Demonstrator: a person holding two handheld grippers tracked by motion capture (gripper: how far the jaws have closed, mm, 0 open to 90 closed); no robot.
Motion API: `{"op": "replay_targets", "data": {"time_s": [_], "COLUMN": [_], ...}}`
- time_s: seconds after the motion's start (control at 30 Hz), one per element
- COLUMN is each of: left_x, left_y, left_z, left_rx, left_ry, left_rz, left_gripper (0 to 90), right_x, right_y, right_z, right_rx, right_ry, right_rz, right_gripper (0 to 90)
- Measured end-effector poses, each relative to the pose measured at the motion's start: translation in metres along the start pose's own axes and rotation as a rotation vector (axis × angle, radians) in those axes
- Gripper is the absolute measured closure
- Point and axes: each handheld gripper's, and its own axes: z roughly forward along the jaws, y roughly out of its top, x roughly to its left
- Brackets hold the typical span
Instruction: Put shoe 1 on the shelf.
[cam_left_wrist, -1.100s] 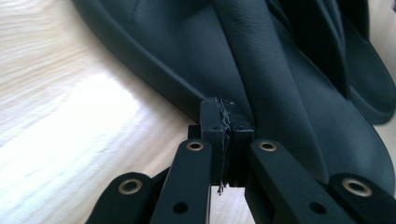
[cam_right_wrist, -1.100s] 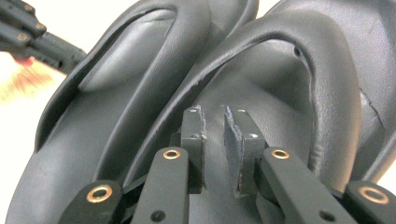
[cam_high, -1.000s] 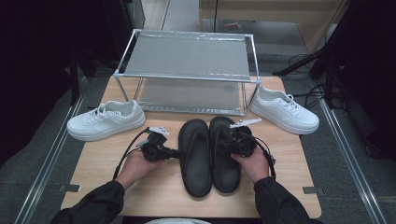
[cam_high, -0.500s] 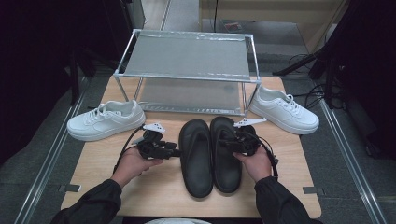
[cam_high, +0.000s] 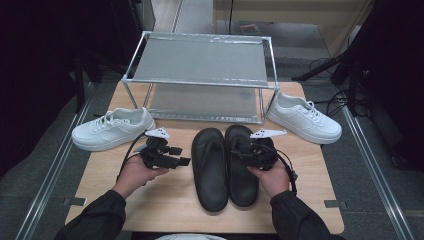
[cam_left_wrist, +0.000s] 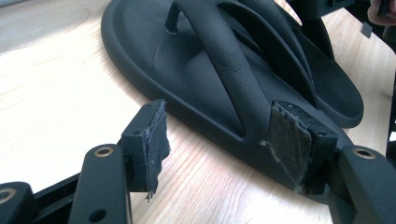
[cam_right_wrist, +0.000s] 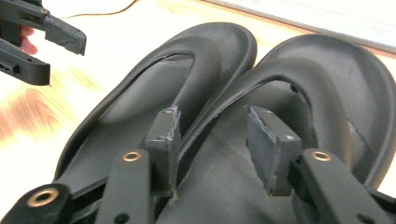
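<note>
I have set the pair of black rubber flip-flop sandals (cam_high: 226, 167) side by side near the worktop's (cam_high: 165, 200) front edge; both tongs, left (cam_high: 181, 156) and right (cam_high: 239, 150), have just been opening and hold nothing, releasing them.

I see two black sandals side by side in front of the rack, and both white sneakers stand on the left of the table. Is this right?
Not quite. In the high view the two black sandals do lie side by side in front of the rack, but the sneakers are split: one white sneaker is on the left of the table, the other on the right.
</note>
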Motion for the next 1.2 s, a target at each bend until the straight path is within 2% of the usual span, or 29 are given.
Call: {"op": "replay_targets", "data": {"time_s": [0.23, 0.33, 0.47, 0.73, 0.8, 0.9, 1.03, 1.13, 1.2], "left_x": [0.002, 0.003, 0.003, 0.005, 0.005, 0.005, 0.005, 0.006, 0.006], "left_y": [0.000, 0.000, 0.000, 0.000, 0.000, 0.000, 0.001, 0.001, 0.001], "left_z": [-0.005, -0.006, -0.007, -0.009, -0.009, -0.010, -0.011, -0.011, -0.012], "left_rx": [-0.014, -0.018, -0.020, -0.022, -0.022, -0.028, -0.039, -0.037, -0.039], "left_ry": [0.005, 0.007, 0.005, 0.003, 0.003, 0.013, 0.013, 0.015, 0.013], "left_rz": [-0.001, 0.000, -0.003, -0.005, -0.006, -0.007, -0.011, -0.012, -0.016], "left_gripper": [37.8, 37.9, 37.8, 37.8, 37.8, 37.9, 38.0, 37.9, 37.9], "right_x": [0.010, 0.017, 0.025, 0.033, 0.035, 0.037, 0.036, 0.037, 0.037], "right_y": [-0.004, -0.005, -0.008, -0.015, -0.017, -0.018, -0.020, -0.020, -0.020], "right_z": [0.004, 0.007, 0.016, 0.036, 0.039, 0.042, 0.045, 0.045, 0.044], "right_rx": [-0.020, -0.035, -0.022, 0.001, 0.003, 0.005, 0.003, 0.004, 0.003], "right_ry": [-0.025, -0.051, -0.064, -0.104, -0.112, -0.145, -0.132, -0.139, -0.136], "right_rz": [0.040, 0.019, 0.027, 0.049, 0.043, 0.008, 0.018, 0.011, 0.027], "right_gripper": [41.2, 38.2, 34.4, 35.0, 39.0, 42.0, 44.1, 46.7, 48.7]}}
